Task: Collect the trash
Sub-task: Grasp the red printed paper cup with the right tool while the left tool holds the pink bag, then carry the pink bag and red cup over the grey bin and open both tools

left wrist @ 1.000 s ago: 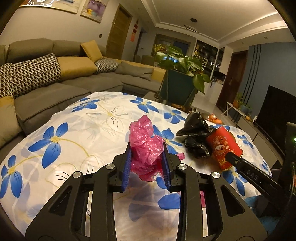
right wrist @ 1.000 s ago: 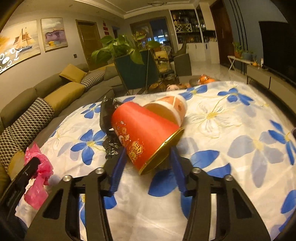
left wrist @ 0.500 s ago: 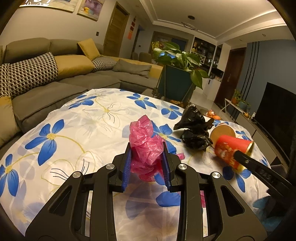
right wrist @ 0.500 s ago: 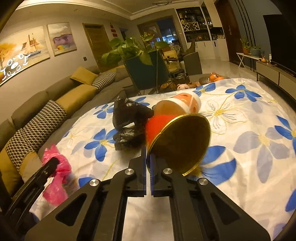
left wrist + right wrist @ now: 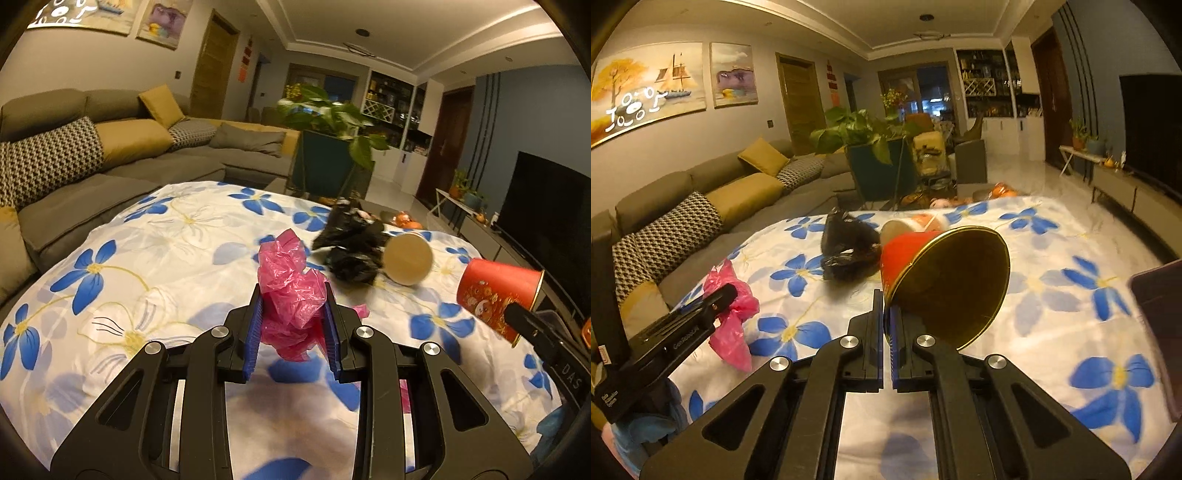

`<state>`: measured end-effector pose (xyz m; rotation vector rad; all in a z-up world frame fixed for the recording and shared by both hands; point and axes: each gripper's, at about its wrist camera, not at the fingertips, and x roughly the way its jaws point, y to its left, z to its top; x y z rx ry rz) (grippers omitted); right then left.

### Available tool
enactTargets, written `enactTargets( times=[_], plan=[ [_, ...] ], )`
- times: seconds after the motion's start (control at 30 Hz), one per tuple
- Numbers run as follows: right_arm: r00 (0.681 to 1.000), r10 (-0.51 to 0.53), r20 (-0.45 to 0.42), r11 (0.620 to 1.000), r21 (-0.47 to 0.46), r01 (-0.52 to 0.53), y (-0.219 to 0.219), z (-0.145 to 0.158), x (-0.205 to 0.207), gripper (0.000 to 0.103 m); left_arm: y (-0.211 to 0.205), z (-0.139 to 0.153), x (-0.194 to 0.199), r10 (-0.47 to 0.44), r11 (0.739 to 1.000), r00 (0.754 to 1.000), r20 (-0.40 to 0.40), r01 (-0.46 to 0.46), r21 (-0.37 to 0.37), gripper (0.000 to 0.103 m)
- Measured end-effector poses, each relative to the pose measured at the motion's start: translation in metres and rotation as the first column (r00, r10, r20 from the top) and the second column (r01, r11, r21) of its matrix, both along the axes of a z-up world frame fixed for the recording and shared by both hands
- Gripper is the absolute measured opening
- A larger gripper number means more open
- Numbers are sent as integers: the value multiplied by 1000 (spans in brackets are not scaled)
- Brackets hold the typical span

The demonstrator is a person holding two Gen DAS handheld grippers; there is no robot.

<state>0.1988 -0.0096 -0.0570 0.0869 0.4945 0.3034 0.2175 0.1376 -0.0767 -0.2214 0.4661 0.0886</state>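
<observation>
Now right gripper [image 5: 887, 325] pinches red cup [image 5: 945, 280] (rim).

A counter [image 5: 155, 258] under a white cloth printed with large blue flowers carries the litter. Toward its far side lies a crumpled black plastic bag [image 5: 351, 243], and just right of it a paper cup with a beige bottom [image 5: 407, 258] lies on its side.

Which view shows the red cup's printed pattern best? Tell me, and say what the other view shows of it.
The left wrist view: the red cup shows its side there, print visible, pinched at the rim by the right gripper. The right wrist view looks mostly into its gold interior, with only a plain strip of red wall showing.
</observation>
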Motion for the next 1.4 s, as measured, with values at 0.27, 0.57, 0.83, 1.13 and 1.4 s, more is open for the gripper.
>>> enactTargets(
  times=[0.27,0.57,0.83,1.13,1.4],
  plan=[
    [997,-56,51,998,-29,58,-29,14,-24,3,-41,16,-17,-71,997,997,22,70,32,29],
    [987,-130,95,990,-34,134,-70,25,-48,3,-96,31,-32,-175,983,984,40,172,65,29],
    [973,-200,116,978,-31,205,-104,29,-60,3,-142,39,-38,-262,962,964,47,257,94,29],
    [953,-277,123,959,-21,282,-144,28,-66,3,-191,47,-36,-347,934,936,54,340,109,29],
    [930,-344,130,936,-31,351,-178,24,-68,3,-239,55,-31,-431,897,900,69,419,138,29]
  ],
)
